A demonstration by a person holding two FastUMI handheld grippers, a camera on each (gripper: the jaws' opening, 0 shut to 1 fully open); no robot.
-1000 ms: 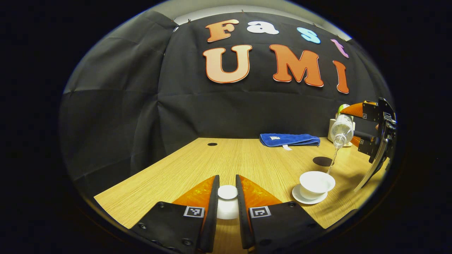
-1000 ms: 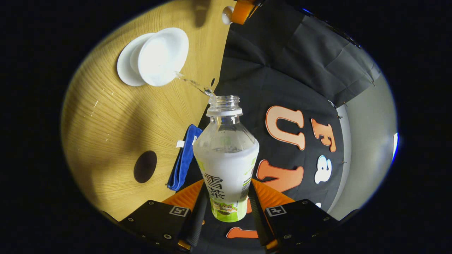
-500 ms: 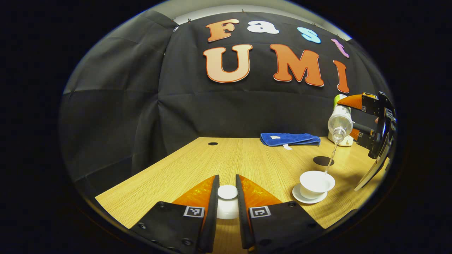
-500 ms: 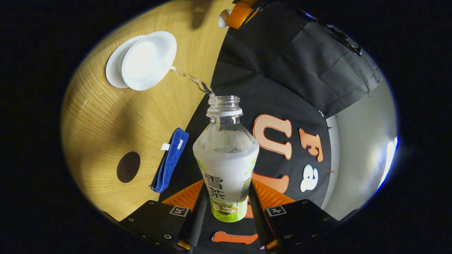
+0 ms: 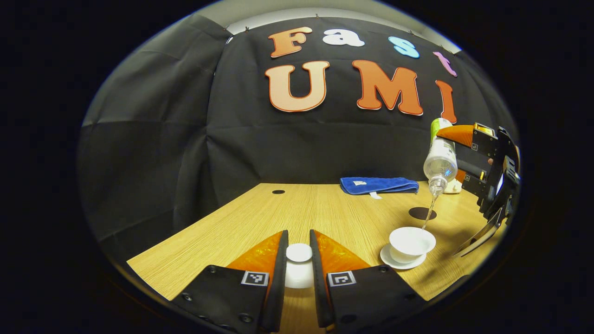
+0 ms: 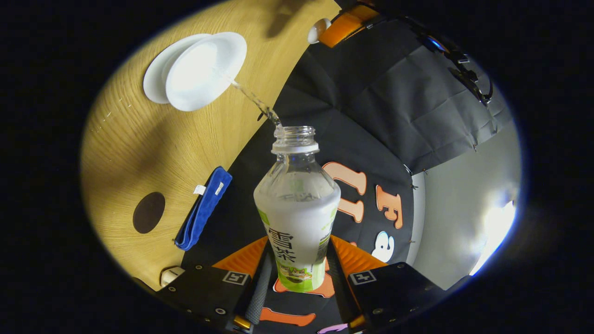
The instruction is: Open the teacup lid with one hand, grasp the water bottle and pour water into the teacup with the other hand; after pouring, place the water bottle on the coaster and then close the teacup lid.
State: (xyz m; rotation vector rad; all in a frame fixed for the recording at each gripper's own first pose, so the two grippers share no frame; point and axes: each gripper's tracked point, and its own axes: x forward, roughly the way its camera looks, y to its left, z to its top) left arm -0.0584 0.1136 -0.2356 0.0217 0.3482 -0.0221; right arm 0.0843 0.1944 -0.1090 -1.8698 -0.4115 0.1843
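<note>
In the left gripper view, my left tool [image 5: 298,260] sits at six o'clock, its two fingers closed narrowly on the white teacup lid [image 5: 299,253], held low over the wooden counter [image 5: 241,227]. At about four o'clock the white teacup [image 5: 412,240] stands open on its saucer [image 5: 402,262]. Above it, at three o'clock, my right tool [image 5: 457,155] holds the water bottle [image 5: 440,160] tipped mouth-down, and a thin stream of water [image 5: 428,213] falls toward the cup's far rim. Just beyond the cup lies the dark round coaster [image 5: 422,213], and farther back a folded blue towel [image 5: 378,184]. In the right gripper view, the fingers of that tool at six o'clock press on both sides of the labelled bottle, whose open neck points to twelve o'clock. The stream arcs from the neck to the teacup [image 6: 206,69] at eleven o'clock, landing close to the near rim. The coaster [image 6: 148,212] shows at nine o'clock, with the towel beside it. I judge the pour is under way. To do it well I should keep the tilt steady, shift the stream toward the cup's centre since it lands near the edge, keep the lid well apart from the cup, and level the bottle slowly to avoid dribbling.
</note>
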